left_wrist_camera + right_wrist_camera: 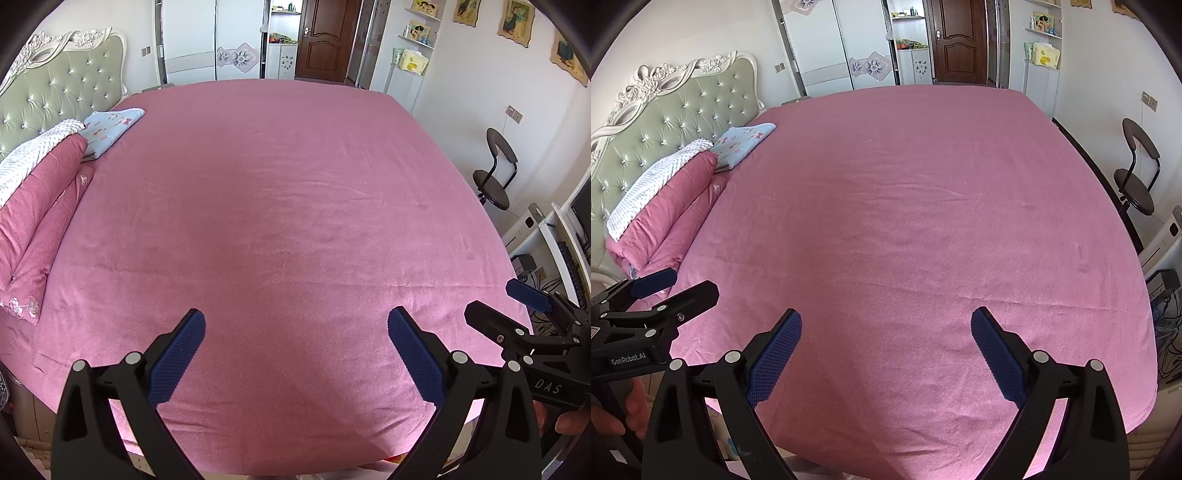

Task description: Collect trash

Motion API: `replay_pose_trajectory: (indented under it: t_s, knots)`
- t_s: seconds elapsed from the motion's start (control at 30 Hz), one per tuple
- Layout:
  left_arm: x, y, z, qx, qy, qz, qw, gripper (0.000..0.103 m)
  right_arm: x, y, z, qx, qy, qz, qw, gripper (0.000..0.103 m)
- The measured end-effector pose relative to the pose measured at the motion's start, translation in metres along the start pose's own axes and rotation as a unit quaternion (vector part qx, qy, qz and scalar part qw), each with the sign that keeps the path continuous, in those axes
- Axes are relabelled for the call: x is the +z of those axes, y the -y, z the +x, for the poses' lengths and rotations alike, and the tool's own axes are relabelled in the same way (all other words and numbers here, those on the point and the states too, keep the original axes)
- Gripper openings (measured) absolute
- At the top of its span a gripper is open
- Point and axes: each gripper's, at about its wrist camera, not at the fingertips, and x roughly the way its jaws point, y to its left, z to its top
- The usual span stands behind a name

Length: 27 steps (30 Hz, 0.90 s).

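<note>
While both spread wide, empty | left hand-held gripper (296, 325) | right hand-held gripper (886, 325) | over pink bed (277, 206)

Below my tongs spreads the bed (280, 206), covered edge to edge in a pink sheet (908, 221) with only faint creases running across it. At its head, against the tufted green headboard (62, 96), lies a folded pink quilt (40, 206) with a white knobbly blanket (33, 151) resting on top of it. Just beside these, touching the quilt's far end, I see a light blue folded cloth (110, 125) printed with small pink shapes, lying flat on the sheet.
</note>
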Motion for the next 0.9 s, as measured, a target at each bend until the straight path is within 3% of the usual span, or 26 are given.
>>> replay_pose_trajectory:
  t_s: [0.63,0.9]
  knots:
    - [0.0,-0.007,-0.003,0.012,0.008,-0.018,0.9997,0.099,-0.004,0.005,-0.001,-0.001,-0.004,0.005,1.0,0.09]
    - [0.0,-0.013,0.0,0.001,-0.006,-0.034,0.9994,0.099,-0.006,0.006,-0.003,-0.003,-0.003,0.008,1.0,0.09]
